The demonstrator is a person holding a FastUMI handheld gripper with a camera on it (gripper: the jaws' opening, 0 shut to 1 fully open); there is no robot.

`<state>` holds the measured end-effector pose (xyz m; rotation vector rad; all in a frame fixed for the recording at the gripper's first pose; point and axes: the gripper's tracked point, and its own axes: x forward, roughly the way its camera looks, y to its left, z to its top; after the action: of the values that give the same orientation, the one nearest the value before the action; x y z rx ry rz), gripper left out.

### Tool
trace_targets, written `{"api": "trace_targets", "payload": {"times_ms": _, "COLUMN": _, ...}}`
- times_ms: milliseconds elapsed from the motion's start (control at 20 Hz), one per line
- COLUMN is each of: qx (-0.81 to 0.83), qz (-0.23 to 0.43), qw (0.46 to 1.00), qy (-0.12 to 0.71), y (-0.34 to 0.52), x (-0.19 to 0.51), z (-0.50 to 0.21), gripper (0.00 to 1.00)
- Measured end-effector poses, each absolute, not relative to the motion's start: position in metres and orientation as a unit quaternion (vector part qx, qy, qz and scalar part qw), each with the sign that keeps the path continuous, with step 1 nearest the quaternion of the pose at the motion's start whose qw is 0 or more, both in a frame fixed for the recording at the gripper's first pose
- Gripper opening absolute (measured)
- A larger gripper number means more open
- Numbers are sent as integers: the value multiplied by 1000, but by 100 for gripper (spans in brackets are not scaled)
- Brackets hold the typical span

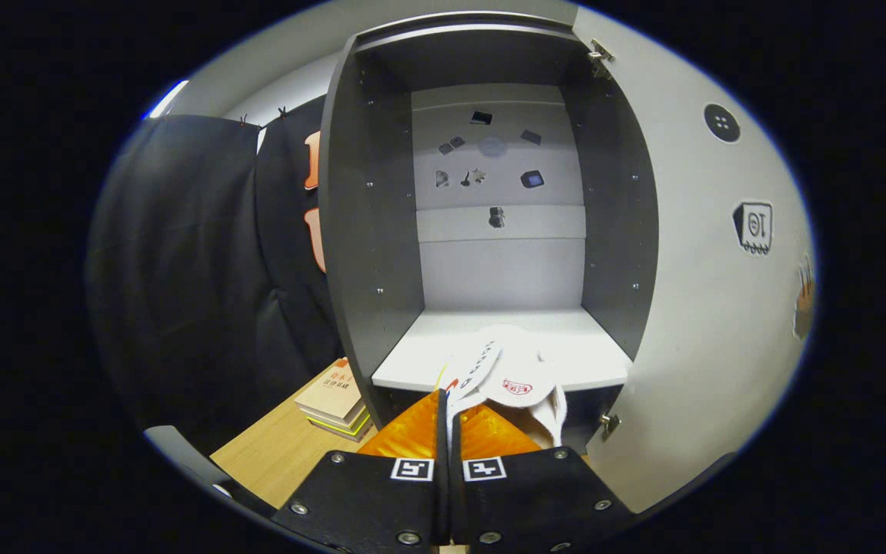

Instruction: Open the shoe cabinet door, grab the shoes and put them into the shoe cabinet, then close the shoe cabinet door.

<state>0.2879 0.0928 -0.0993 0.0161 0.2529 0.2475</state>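
Slippers at the open cabinet

We see the gripper [445, 408] pinching white slippers [516, 381] over the shelf [566, 346]; the fingers hide their heels.

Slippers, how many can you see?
2. Both white slippers are pinched together in the gripper, just ahead of its jaws, over the front edge of the open cabinet's shelf; they overlap.

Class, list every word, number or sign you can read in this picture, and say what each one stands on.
Nothing reads clearly.
Red mark on the slippers, which the shut tongs pinch: too blurred.
Dark print on one slipper's strap: too blurred.
Print on the top book beside the cabinet: too small.
Sticker on the open cabinet door: a picture, its marks unclear.
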Motion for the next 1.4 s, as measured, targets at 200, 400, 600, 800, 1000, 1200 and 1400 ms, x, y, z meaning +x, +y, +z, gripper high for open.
{"api": "trace_targets", "payload": {"times_ms": 200, "qx": 4, "qz": 131, "qw": 984, "qy": 116, "y": 98, "x": 340, "z": -79, "gripper": 0}}
{"api": "trace_targets", "payload": {"times_ms": 400, "qx": -7, "qz": 137, "qw": 983, "qy": 121, "y": 102, "x": 394, "z": -84, "gripper": 0}}
{"api": "trace_targets", "payload": {"times_ms": 600, "qx": -9, "qz": 128, "qw": 981, "qy": 143, "y": 105, "x": 449, "z": -103, "gripper": 0}}
{"api": "trace_targets", "payload": {"times_ms": 800, "qx": -11, "qz": 119, "qw": 978, "qy": 173, "y": 104, "x": 486, "z": -129, "gripper": 0}}
{"api": "trace_targets", "payload": {"times_ms": 1000, "qx": -1, "qz": 118, "qw": 976, "qy": 183, "y": 102, "x": 495, "z": -141, "gripper": 0}}
{"api": "trace_targets", "payload": {"times_ms": 1200, "qx": 6, "qz": 114, "qw": 973, "qy": 199, "y": 98, "x": 493, "z": -147, "gripper": 5}}
{"api": "trace_targets", "payload": {"times_ms": 1400, "qx": 11, "qz": 112, "qw": 975, "qy": 189, "y": 102, "x": 486, "z": -141, "gripper": 27}}
